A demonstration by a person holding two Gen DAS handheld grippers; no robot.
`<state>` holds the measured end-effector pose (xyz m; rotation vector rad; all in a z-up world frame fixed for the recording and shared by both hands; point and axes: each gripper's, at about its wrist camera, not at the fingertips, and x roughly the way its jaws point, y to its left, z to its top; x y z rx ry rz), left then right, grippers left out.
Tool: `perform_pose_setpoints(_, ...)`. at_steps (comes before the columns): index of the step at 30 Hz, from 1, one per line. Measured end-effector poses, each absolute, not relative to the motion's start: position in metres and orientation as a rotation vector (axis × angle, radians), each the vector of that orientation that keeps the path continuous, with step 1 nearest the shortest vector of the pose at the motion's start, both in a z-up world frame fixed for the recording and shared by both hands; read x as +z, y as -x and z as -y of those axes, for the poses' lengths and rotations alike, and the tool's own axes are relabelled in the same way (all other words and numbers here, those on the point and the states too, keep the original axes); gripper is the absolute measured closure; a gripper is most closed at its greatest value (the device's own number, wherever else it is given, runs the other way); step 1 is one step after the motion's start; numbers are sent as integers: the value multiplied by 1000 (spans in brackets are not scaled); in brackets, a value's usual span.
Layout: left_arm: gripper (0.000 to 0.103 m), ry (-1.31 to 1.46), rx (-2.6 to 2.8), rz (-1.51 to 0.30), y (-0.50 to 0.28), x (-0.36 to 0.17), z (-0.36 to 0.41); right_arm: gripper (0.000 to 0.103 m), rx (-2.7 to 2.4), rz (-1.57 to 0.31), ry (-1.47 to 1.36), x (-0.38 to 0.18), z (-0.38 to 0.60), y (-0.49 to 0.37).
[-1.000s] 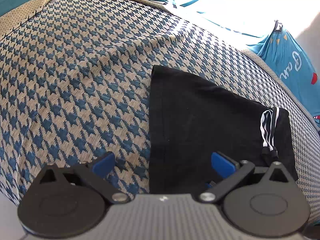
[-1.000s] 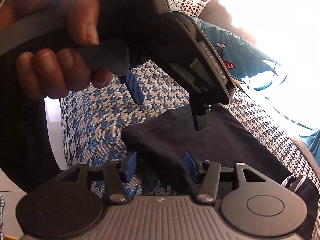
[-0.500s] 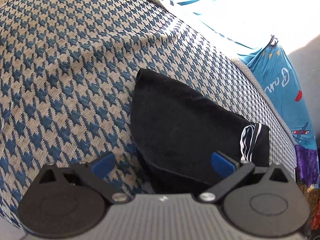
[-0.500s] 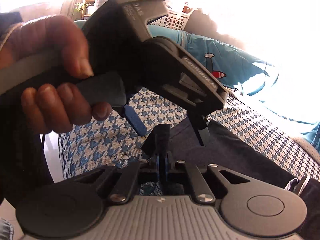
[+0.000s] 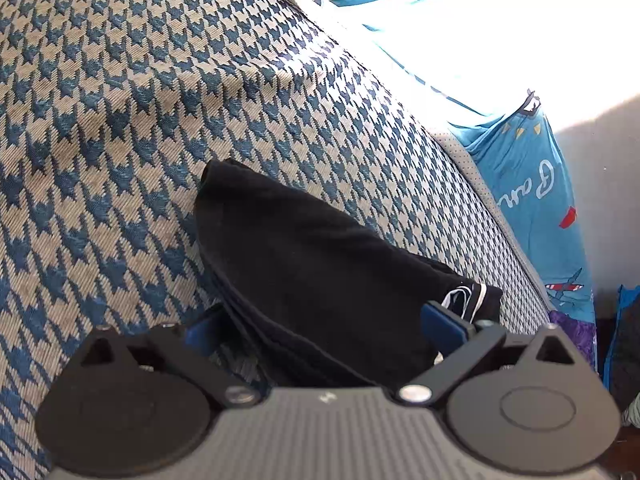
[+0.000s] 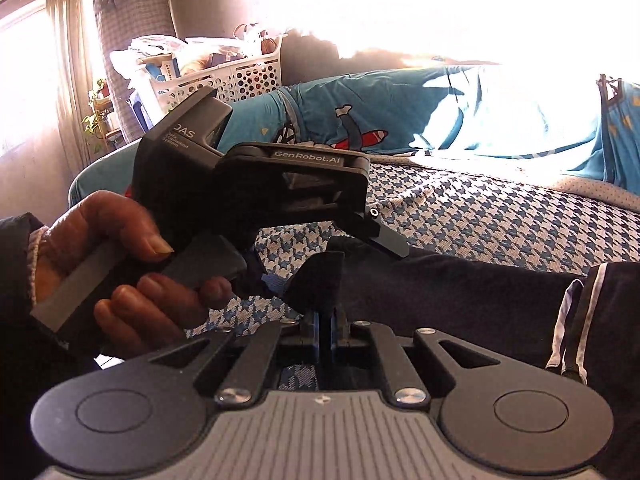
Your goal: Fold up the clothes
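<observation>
1. Black knit, soft and light: the garment (image 5: 320, 276) drapes and bunches and has no stiffness. I judge it will sag from any single grip, so two spaced holds along one edge suit it. The layered edge at lower centre of the left view shows several plies, so I expect them to slide apart unless they are all pinched together.
2. It lies on the houndstooth cover (image 5: 120, 120), centre to lower right of the left view. The white-striped trim (image 5: 464, 300) is at its right end.
3. The right gripper (image 6: 324, 320) has its jaws closed to a narrow slit. It pinches a corner of the garment, and a peak of cloth stands up between them at lower centre of the right view.
4. The left gripper (image 5: 320, 328) has its jaws spread wide, straddling the folded edge. The cloth sits between the pads, with no clamp that I can see.
5. The left hand (image 6: 120, 264) holds the handle at centre left of the right view.
6. Versus a second ago:
   - The right jaws were open then and are closed on cloth now.
   - The garment lay flat as a rectangle. Now one side is lifted and it reads as a wedge.
   - The left gripper has moved in over the edge.
   - The right view has tilted up and now shows the laundry basket (image 6: 224, 76) at upper left.
</observation>
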<state>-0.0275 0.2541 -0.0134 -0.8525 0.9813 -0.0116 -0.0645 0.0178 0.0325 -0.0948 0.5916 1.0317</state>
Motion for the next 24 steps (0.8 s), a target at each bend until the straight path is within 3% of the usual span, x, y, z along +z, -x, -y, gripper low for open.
perform_pose_setpoints(2,13,841,2,-971,23,-14,-255,98,1034,-589,100,32,-20,61)
perform_pose_setpoints(7,41,829,56,-963,20,-17,-257,98,1024,-589,100,32,-18,62)
perform_pose_setpoints(12,78,806,110,-946,25,-19,-257,98,1017,-582,102,33,-17,62)
perform_pose_setpoints(13,81,809,119,-939,26,-19,-258,98,1013,-580,104,34,-17,62)
perform_pose_setpoints(17,87,831,111,-881,32,-17,-257,98,992,-573,108,35,-12,63)
perform_pose_setpoints(24,87,836,46,-785,31,-3,-238,98,960,-550,84,42,6,61)
